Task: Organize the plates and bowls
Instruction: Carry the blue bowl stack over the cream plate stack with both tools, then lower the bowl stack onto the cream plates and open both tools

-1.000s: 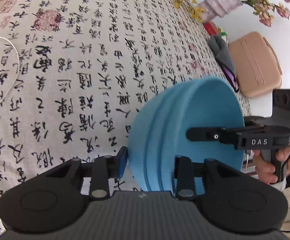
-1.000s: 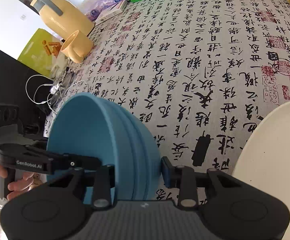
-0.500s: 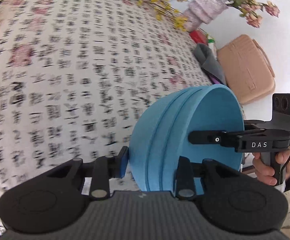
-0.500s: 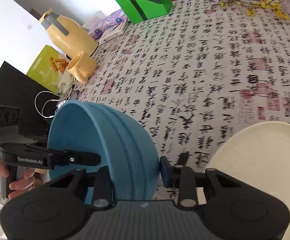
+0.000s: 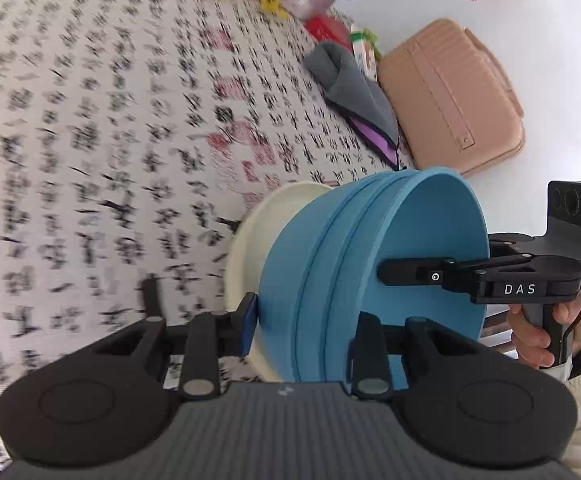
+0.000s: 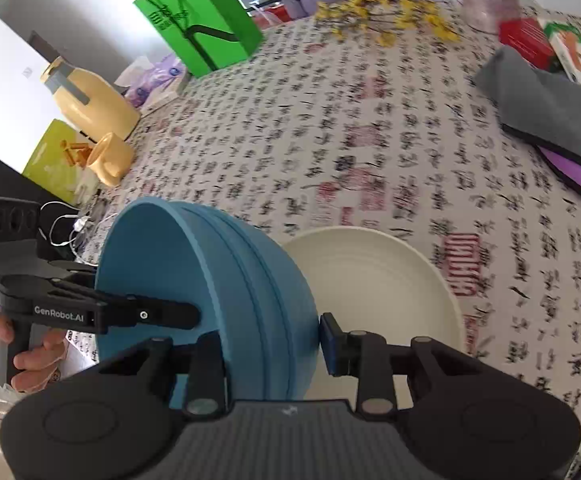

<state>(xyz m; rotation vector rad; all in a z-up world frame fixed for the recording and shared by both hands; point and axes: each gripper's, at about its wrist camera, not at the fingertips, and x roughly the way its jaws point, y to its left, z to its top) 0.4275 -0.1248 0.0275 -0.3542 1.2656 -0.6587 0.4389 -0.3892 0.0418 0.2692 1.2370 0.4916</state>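
Blue nested bowls [image 5: 330, 280], empty inside, held tilted at lower centre; left claw [image 5: 302, 328] and right claw [image 6: 270, 340] each clamped on opposite rims. Cream plate [image 6: 378, 280], empty, partly hidden behind; tabletop [image 5: 90, 140] print blurred.

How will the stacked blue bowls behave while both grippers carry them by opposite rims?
The blue bowls look rigid, holding shape under the left gripper and right gripper. Their smooth rims may slip. Nested loosely, the stack could shift if tilted; the white plate lies beneath.
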